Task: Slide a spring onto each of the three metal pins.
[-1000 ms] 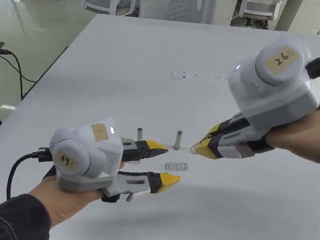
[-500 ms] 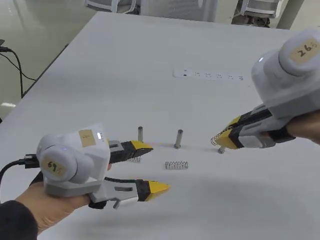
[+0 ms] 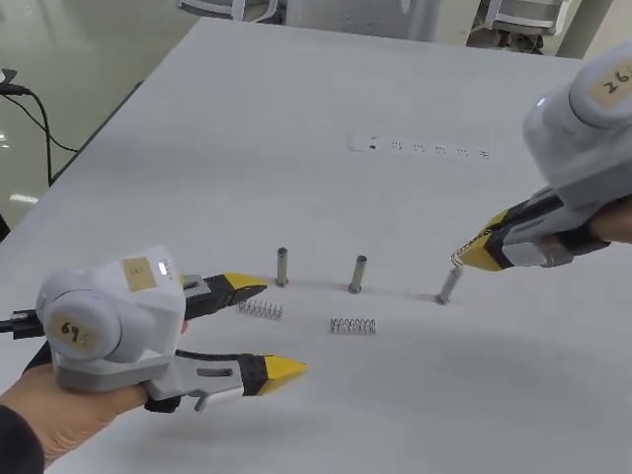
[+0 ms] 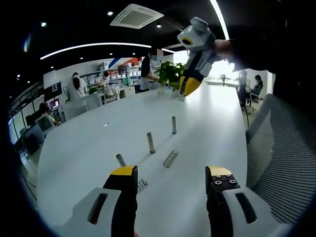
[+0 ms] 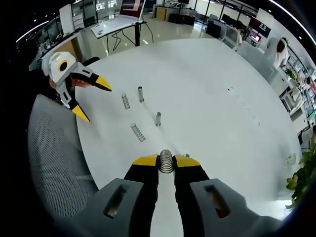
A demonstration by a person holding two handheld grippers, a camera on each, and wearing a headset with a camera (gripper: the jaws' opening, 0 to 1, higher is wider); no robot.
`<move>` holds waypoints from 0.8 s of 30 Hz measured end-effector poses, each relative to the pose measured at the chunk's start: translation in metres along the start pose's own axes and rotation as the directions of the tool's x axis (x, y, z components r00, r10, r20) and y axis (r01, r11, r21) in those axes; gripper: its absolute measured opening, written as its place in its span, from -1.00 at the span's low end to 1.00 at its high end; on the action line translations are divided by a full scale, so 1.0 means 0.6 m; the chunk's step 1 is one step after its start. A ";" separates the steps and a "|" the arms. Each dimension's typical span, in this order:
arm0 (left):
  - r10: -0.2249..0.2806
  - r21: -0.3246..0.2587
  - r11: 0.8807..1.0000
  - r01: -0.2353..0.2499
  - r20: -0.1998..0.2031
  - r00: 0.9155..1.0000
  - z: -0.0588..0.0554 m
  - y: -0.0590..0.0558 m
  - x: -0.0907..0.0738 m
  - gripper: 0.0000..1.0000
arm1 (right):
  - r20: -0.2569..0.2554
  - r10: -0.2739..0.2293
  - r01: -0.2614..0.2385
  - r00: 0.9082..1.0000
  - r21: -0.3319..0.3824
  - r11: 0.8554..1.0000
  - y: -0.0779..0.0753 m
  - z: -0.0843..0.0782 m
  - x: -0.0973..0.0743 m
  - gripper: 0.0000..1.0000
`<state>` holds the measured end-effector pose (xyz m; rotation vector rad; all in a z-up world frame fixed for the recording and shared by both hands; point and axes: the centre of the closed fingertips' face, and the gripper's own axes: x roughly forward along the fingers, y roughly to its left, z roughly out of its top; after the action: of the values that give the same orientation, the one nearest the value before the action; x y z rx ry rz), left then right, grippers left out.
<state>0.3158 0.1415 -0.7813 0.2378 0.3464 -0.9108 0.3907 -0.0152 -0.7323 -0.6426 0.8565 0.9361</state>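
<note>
White workbench top [image 3: 296, 128] carries three short upright grey metal pins in a row toward its near edge: left pin [image 3: 281, 267], middle pin [image 3: 357, 274], right pin [image 3: 448, 284]. On the row's near side lie two coiled wire springs: first loose spring [image 3: 260, 309] beside the left pin, second loose spring [image 3: 353, 325] before the middle pin. A third spring [image 5: 166, 161] is pinched between the yellow-tipped jaws of the right gripper [image 3: 472, 259], just above the right pin; contact cannot be told. Left gripper [image 3: 269, 328] hovers by the first loose spring, jaws spread, empty.

The table [image 3: 296, 118] is white. The left gripper [image 3: 277, 328] and right gripper [image 3: 474, 259] are pale grey, with black jaws tipped yellow and tan labels [image 3: 138, 274]. The pins [image 3: 357, 274] are dull grey and the springs [image 3: 353, 325] silver.
</note>
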 end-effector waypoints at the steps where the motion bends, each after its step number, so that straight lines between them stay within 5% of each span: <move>1: 0.005 -0.003 1.000 -0.005 -0.001 1.000 -0.002 0.002 -0.002 0.07 | -0.006 0.000 0.000 1.000 0.001 1.000 -0.005 -0.001 0.002 -0.75; 16: 0.036 -0.012 0.999 -0.036 -0.008 0.999 -0.005 0.011 -0.012 0.06 | -0.137 0.047 -0.043 0.989 0.035 0.998 -0.054 -0.038 0.060 -0.75; 24: 0.038 -0.014 0.999 -0.039 -0.008 0.999 -0.006 0.012 -0.016 0.05 | -0.161 0.073 -0.063 0.984 0.067 0.996 -0.065 -0.051 0.079 -0.74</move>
<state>0.3157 0.1540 -0.7806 0.2337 0.3542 -0.8694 0.4300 -0.0373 -0.7844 -0.6459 1.0548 0.9233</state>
